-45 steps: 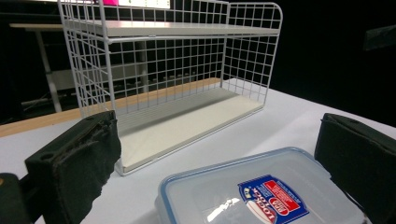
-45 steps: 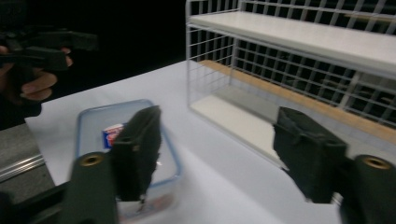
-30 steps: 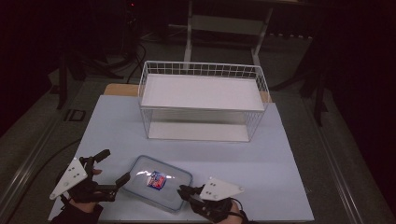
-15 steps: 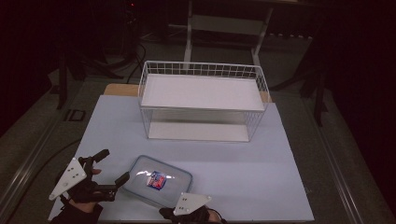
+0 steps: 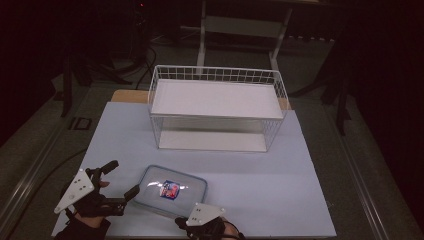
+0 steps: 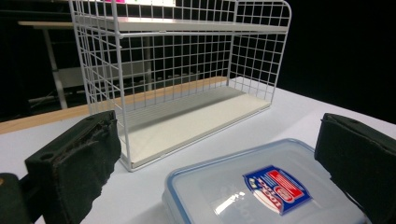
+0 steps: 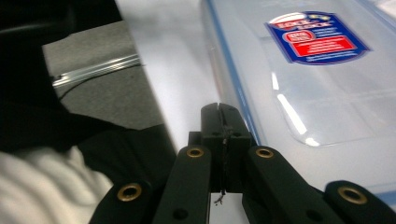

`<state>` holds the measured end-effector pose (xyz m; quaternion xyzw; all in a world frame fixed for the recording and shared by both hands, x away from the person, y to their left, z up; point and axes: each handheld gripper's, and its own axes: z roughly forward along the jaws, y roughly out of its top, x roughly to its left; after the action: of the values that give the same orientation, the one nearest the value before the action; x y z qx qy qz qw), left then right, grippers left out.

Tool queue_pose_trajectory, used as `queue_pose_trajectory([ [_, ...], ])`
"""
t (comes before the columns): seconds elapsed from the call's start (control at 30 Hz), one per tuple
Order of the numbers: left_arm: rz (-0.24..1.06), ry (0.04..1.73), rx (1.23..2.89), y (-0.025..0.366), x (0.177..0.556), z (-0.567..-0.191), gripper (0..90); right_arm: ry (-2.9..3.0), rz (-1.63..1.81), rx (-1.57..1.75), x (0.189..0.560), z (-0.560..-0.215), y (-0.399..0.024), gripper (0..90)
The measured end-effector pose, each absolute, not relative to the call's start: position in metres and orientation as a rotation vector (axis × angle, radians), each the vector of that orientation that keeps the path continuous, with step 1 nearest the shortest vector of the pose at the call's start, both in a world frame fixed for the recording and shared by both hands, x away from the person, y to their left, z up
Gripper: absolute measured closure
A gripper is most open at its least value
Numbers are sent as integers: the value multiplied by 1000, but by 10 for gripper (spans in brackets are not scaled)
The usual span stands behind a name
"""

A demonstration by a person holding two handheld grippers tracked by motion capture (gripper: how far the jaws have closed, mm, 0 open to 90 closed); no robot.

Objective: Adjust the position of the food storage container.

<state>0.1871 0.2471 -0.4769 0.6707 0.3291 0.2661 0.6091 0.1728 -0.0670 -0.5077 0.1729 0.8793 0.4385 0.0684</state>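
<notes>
the clear plastic lidded container lies flat at the tabletop's near edge, looking light, stiff and slick, best gripped by its raised lid rim, with the left claw spread beside it and the right claw pressed together empty at its near edge.

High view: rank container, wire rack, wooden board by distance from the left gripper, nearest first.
From the left gripper:
1. Container, just right of it, near table edge.
2. Wire rack, mid-table, beyond the container.
3. Wooden board, at the table's far edge, behind the rack.
</notes>
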Motion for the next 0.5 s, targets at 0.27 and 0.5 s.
queue_pose_trajectory([
  [0.27, 611, 757, 1552, 247, 187, -477, 3, 2633, 1308, 621, 190, -508, -76, 900],
  [0.5, 602, 748, 1558, 246, 187, -477, 4, 2612, 1294, 626, 194, -508, -78, 900],
])
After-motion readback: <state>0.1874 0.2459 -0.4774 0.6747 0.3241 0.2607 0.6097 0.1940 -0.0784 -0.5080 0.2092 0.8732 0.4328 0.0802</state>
